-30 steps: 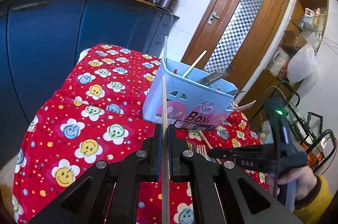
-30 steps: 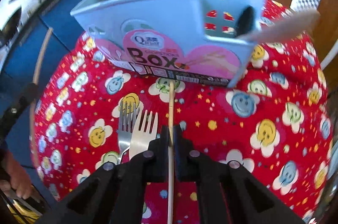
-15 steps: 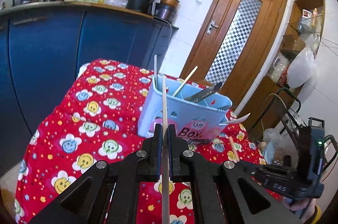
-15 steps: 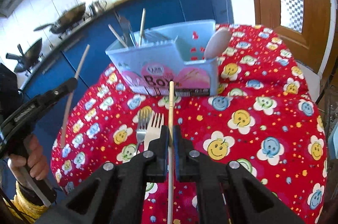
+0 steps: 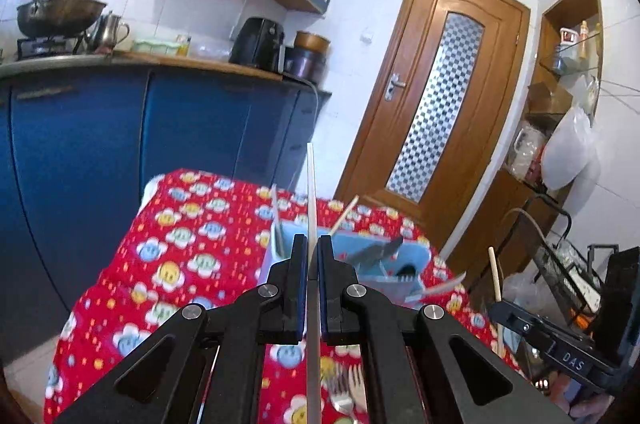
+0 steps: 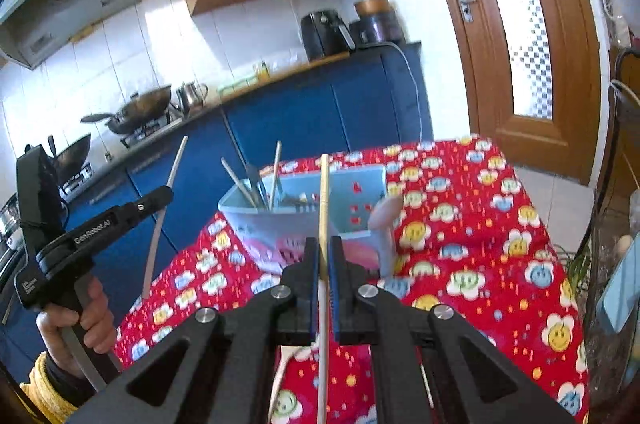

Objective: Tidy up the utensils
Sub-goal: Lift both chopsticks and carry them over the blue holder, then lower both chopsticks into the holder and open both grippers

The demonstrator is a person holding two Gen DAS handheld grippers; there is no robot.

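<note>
My left gripper [image 5: 313, 252] is shut on a pale chopstick [image 5: 311, 192] and holds it upright well above the table. My right gripper [image 6: 324, 254] is shut on a wooden chopstick [image 6: 324, 196], also raised. The light blue utensil box [image 6: 304, 224] stands on the red smiley tablecloth [image 6: 480, 264] ahead of both grippers and holds several chopsticks, a dark utensil and a spoon [image 6: 386, 220]. The box also shows in the left wrist view [image 5: 376, 264]. Two forks [image 5: 350, 388] lie on the cloth below my left gripper.
Blue kitchen cabinets [image 5: 120, 144] with a worktop, woks and a kettle stand behind the table. A wooden door [image 5: 436, 112] is at the right. Shelves, bags and a wire rack [image 5: 560, 264] crowd the right side.
Both grippers have risen and pulled back from the box, each still holding its chopstick. The box now looks smaller and lower in both views.
</note>
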